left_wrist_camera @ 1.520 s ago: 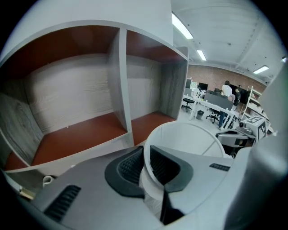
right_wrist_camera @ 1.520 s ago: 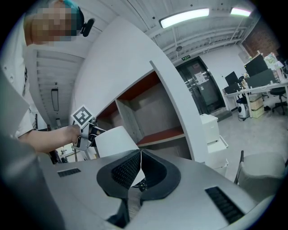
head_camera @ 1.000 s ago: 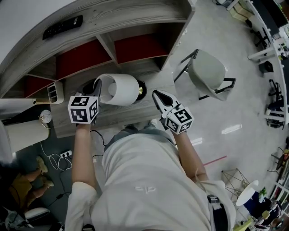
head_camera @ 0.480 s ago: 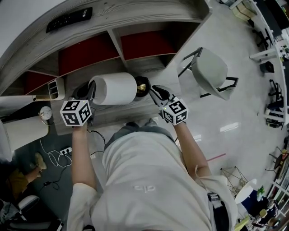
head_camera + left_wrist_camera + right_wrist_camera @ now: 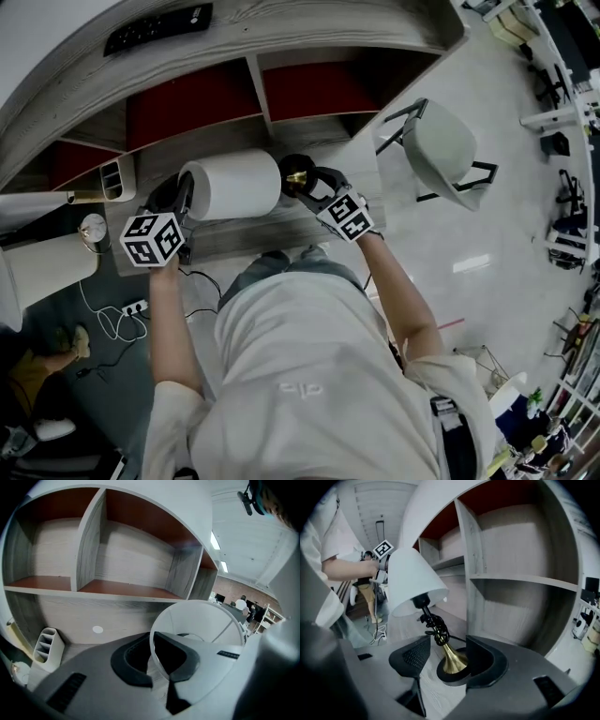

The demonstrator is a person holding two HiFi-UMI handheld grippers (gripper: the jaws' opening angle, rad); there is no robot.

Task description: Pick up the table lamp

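Note:
The table lamp has a white shade [image 5: 230, 185], a brass foot [image 5: 298, 176] on a black disc, and a black cord coiled round its stem [image 5: 436, 630]. It stands on the wooden desk [image 5: 244, 234] and leans in the right gripper view. My left gripper [image 5: 183, 195] is shut on the shade's rim [image 5: 152, 644], which passes between its pads. My right gripper [image 5: 307, 183] has just been opening. Its jaws now stand wide on either side of the brass foot [image 5: 451, 660], with the pads apart from it.
Behind the lamp rises a grey shelf unit [image 5: 253, 80] with red-backed compartments. A white pen holder [image 5: 114, 185] stands at the desk's left. A grey chair [image 5: 436, 150] is on the floor to the right, and a power strip [image 5: 133, 307] with cables lies lower left.
My right gripper has come in from the desk's front edge to the lamp's foot, and its jaws have gone from shut to wide. The left gripper keeps its hold on the shade.

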